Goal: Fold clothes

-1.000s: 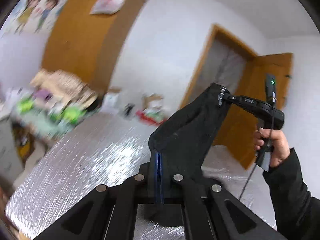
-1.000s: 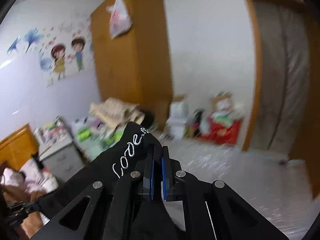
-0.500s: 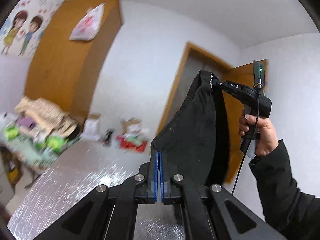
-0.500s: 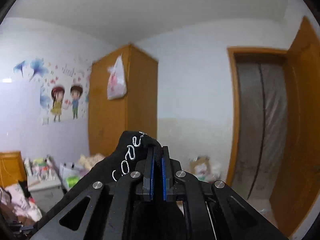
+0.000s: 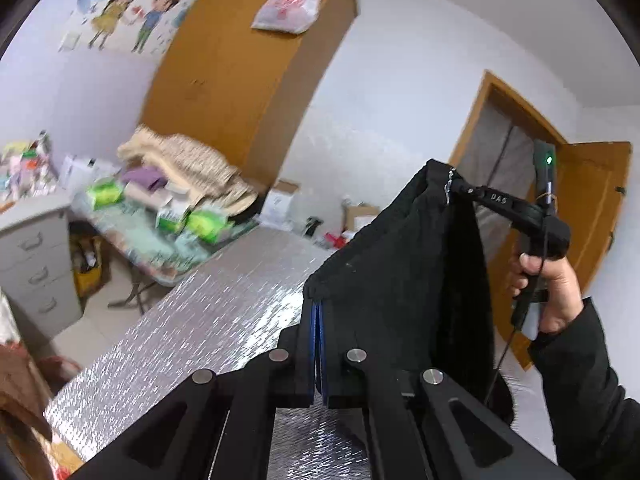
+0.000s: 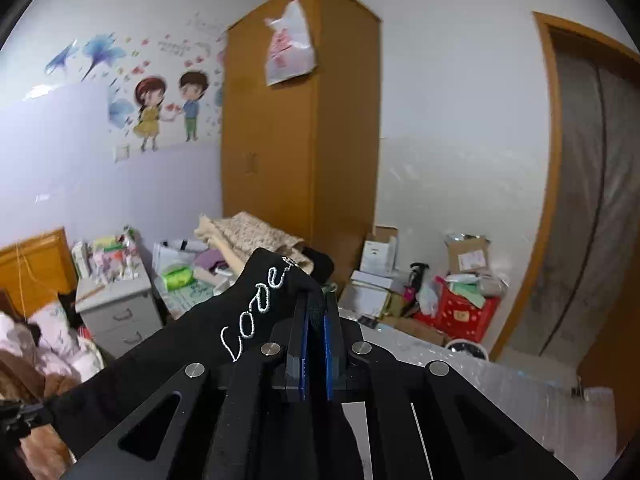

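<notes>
A black garment (image 5: 404, 280) hangs in the air above the silver foil-covered table (image 5: 192, 320). My left gripper (image 5: 319, 312) is shut on one corner of it. My right gripper (image 5: 450, 188) is shut on another corner, higher and to the right in the left wrist view. In the right wrist view the right gripper (image 6: 316, 308) pinches the black garment (image 6: 168, 364), which carries white embroidered script and stretches down to the left. The lower part of the garment is hidden behind the gripper bodies.
A cluttered side table (image 5: 168, 216) with packets and a beige cloth stands beyond the foil table. A grey drawer unit (image 5: 32, 256) is at the left. A wooden wardrobe (image 6: 304, 132), boxes and a red crate (image 6: 464, 312) line the far wall. A door (image 5: 588, 232) stands open at the right.
Both grippers have tilted back down from the raised pose of half a second ago, still holding the garment. The table and clutter are back in view; the right gripper is lower.
</notes>
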The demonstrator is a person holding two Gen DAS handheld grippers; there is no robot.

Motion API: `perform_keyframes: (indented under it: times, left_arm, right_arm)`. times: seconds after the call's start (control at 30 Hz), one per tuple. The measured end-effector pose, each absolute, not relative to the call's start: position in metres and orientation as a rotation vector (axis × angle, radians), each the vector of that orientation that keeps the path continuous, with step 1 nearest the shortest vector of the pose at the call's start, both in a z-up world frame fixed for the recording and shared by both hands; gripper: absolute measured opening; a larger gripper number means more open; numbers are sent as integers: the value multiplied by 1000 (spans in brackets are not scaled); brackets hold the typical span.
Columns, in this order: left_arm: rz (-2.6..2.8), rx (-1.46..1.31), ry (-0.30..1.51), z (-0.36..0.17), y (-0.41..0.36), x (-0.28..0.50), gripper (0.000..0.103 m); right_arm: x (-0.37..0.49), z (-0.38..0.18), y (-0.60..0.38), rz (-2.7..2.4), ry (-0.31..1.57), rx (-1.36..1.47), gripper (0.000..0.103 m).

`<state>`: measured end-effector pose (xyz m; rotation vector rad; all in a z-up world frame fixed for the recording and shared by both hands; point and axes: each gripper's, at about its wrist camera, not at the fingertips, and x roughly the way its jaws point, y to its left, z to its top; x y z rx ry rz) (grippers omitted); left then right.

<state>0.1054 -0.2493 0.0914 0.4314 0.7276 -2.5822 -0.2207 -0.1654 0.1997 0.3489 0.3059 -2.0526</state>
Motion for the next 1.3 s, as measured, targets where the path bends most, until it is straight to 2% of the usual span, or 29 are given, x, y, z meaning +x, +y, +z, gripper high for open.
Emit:
perform_keyframes:
  times: [0.23, 0.43, 0.77, 1.03, 1.3]
  left_arm:
    - [-2425, 598, 820, 29, -285, 101, 1]
    - [-2334, 617, 811, 15, -306, 114, 1]
    - [-2210, 770, 850, -40, -342, 96, 1]
    - [-2174, 766, 798, -38, -355, 97, 1]
    - [-2124, 845, 794, -58, -358, 90, 1]
  right_arm:
    - [-239, 119, -230, -1958, 439, 524, 6]
    - [-239, 74, -277, -1876, 485, 592, 6]
    - [-259, -12, -336, -1784, 579, 777, 6]
    - [-265, -28, -364, -1751, 585, 788, 6]
    - [-265, -53, -390, -1711, 630, 827, 7]
